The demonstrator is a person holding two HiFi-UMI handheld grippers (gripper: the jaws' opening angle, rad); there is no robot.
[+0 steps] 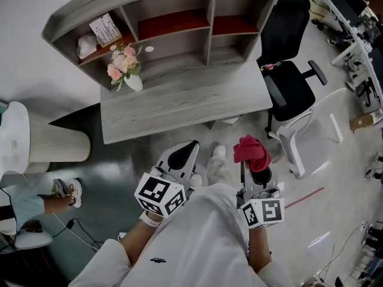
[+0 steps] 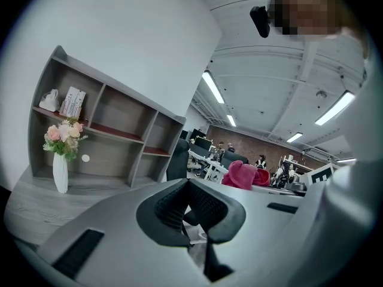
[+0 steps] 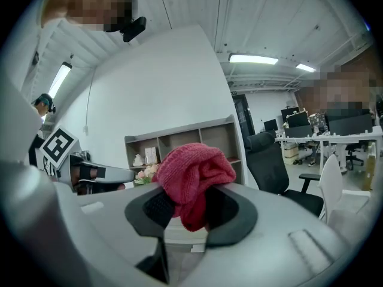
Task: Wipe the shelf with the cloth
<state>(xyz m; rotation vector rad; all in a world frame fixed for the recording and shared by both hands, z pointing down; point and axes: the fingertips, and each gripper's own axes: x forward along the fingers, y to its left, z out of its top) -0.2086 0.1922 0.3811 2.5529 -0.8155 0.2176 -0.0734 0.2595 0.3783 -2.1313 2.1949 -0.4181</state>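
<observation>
Far to the left stands a pale ribbed cylinder (image 1: 57, 145) on the dark floor. Next to it is the grey wood-grain desk (image 1: 179, 103), and the shelf (image 1: 173, 37) sits along its back edge. The shelf is a run of open compartments, some with red boards. The upper left compartment holds a small box (image 1: 105, 28) and a whitish lump. In front of the lower left compartment, on the desk, is a white vase of pink flowers (image 1: 125, 67).

The person stands in front of the desk. The left gripper (image 1: 191, 144) points towards it, its dark pads drawn together with nothing between them.

To its right, the right gripper (image 1: 256, 172) is clamped on the cloth (image 3: 194, 172). The cloth is a deep red-pink knit with a coarse, nubby weave, bunched into a soft rounded lump on top of the jaws. One fold hangs down between the pads. It is held out over the pale floor, level with the desk's right corner, well apart from the shelf and touching neither shelf nor desk.

Further right, a black office chair (image 1: 293, 85) stands by the end of the desk, with a white chair (image 1: 317, 130) just beyond it.
</observation>
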